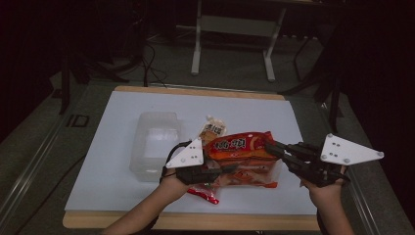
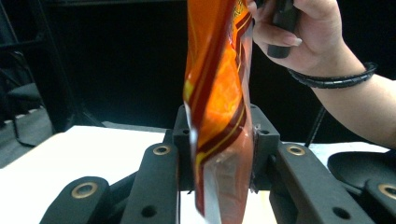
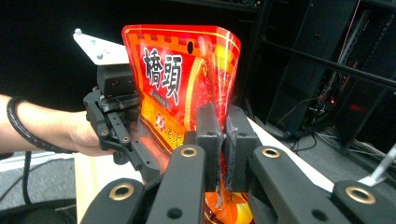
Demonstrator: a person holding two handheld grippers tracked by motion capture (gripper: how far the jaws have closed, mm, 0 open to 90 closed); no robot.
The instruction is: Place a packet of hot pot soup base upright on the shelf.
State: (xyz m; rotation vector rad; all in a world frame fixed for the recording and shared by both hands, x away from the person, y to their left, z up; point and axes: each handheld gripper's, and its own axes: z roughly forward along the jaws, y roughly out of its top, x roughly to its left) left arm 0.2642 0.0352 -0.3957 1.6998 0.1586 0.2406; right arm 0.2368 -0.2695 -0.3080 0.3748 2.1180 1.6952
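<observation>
High view: red-orange snack bag held up over the near part of the white table, stretched between left gripper at its left edge and right gripper at its right edge. Behind the bag, a smaller pale snack packet; left of that, a clear plastic container; under the left hand, a red wrapper lying flat near the table's front edge. Left gripper view: bag standing on edge between the two black jaws, both pads pressed against its sides, jaws drawn in about as far as the bag's thickness allows; beyond it, the right hand around its handle. Right gripper view: jaws all but shut, pinching the thin edge seam of the bag, printed face with large white characters turned toward the camera; at the far side, left gripper clamped on the opposite edge, wrist with a dark band behind it.
</observation>
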